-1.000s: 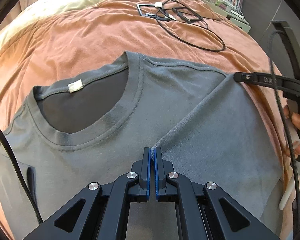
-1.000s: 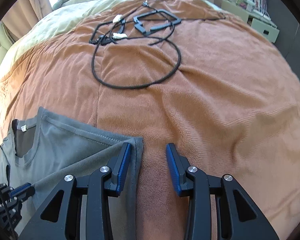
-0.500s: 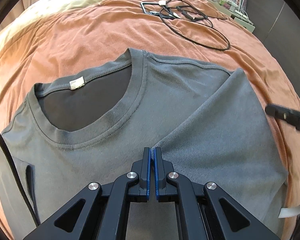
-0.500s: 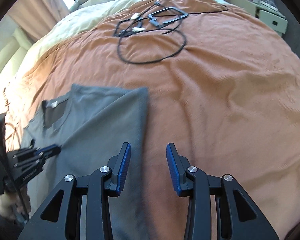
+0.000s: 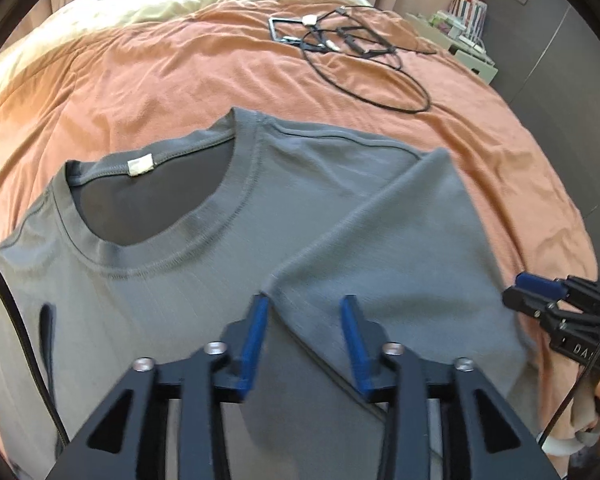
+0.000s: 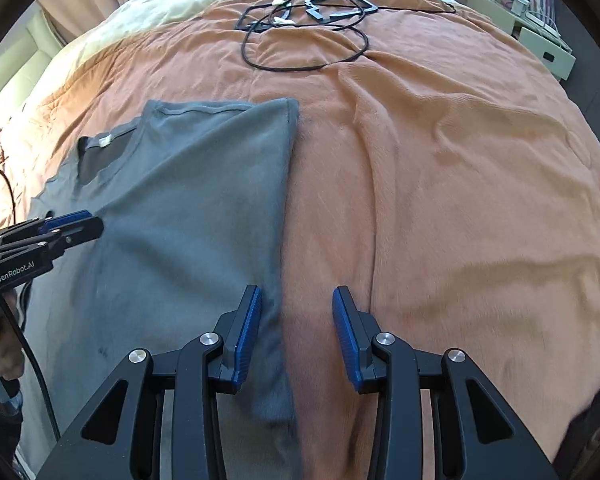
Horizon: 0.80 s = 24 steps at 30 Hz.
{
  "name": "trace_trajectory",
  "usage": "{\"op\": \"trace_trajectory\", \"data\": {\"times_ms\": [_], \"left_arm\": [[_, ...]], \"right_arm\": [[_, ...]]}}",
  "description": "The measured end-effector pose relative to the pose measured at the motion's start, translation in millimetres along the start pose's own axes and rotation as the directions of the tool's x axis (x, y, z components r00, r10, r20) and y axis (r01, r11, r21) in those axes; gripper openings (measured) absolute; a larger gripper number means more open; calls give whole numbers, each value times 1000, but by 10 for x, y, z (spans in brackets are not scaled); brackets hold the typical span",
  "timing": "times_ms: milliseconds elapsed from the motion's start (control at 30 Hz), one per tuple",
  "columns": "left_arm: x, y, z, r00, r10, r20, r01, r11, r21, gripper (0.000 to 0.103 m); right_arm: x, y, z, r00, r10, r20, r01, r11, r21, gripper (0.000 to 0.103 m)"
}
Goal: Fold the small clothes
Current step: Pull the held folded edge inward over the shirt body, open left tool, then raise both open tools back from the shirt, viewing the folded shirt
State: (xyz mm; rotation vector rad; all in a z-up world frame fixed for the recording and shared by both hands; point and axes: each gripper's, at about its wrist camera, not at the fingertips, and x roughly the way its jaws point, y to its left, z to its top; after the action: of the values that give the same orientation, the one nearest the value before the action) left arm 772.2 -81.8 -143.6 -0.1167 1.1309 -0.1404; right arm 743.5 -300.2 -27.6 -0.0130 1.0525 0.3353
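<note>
Now grey tee point(image 5: 204, 280) flat, sleeve folded inward; left claw point(image 5: 304, 344) just opened, right claw point(image 6: 296, 336) apart, empty.

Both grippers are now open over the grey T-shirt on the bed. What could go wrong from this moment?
1. The left gripper has just been opening, and the folded edge of the grey T-shirt lies loose between its fingers; the flap might slide back and undo the fold.
2. The right gripper hangs open astride the shirt's side edge; closing there might also pinch the orange blanket.
3. The black cable lies further up the bed and could snag later.
</note>
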Motion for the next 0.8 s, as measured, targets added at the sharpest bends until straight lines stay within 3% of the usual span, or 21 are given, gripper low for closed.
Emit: {"op": "trace_trajectory", "data": {"times_ms": [333, 533, 733, 800], "left_arm": [[-13, -471, -397, 998, -32, -58, 36, 998, 54, 46], [9, -697, -604, 996, -1, -87, 9, 995, 95, 46], [-43, -904, -823, 993, 27, -117, -9, 988, 154, 47], [-97, -931, -888, 992, 31, -125, -11, 987, 163, 47]], "right_arm": [[-163, 1, -407, 1000, 6, -18, -6, 1000, -2, 34], [-326, 19, -612, 1000, -14, -23, 14, 1000, -11, 34], [-684, -68, -867, 1000, -29, 8, 28, 998, 51, 35], [-812, -78, -974, 999, -34, 21, 33, 997, 67, 40]]}}
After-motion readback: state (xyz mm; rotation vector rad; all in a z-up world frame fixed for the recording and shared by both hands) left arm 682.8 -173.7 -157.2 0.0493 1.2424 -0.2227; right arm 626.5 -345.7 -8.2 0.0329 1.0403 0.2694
